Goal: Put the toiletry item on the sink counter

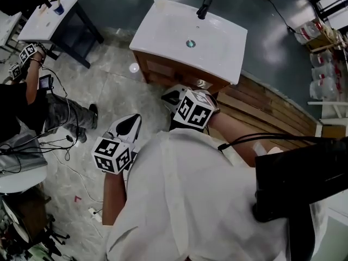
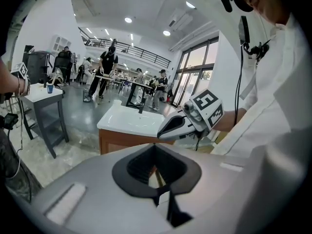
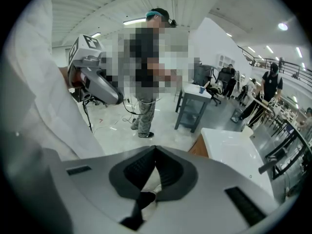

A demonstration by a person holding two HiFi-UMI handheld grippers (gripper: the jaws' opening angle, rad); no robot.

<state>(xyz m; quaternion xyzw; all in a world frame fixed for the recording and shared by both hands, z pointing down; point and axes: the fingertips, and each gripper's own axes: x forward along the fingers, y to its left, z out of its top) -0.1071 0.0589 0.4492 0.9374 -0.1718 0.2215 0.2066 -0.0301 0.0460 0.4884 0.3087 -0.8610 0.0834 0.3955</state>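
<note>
At the far left of the head view a small dark-legged bench [image 1: 38, 29] carries a blue cup [image 1: 58, 8], well apart from the work. Nearer the middle, the left gripper [image 1: 130, 125] is held close to the person's white shirt [image 1: 190, 200] and points toward the sink counter [image 1: 157, 26]. Its own view shows the 2 jaws met at the tips with nothing between them. Just to its right, the right gripper [image 1: 174, 97] sits by the counter's wooden front, and its view likewise shows jaws closed on nothing.

On the counter, a pale cup [image 1: 160, 2] stands at the back left corner and a black faucet [image 1: 204, 7] rises behind the basin [image 1: 174, 37]. Neither gripper has the toiletry item. The cup may be it, but I cannot tell, and nothing else like one shows.

My reading is that no carrying is under way: either the item is already placed or it is not yet fetched. If not yet fetched, the next move calls for finding it, spreading 1 gripper's jaws, closing on it upright, and bringing it over the flat rim.
</note>
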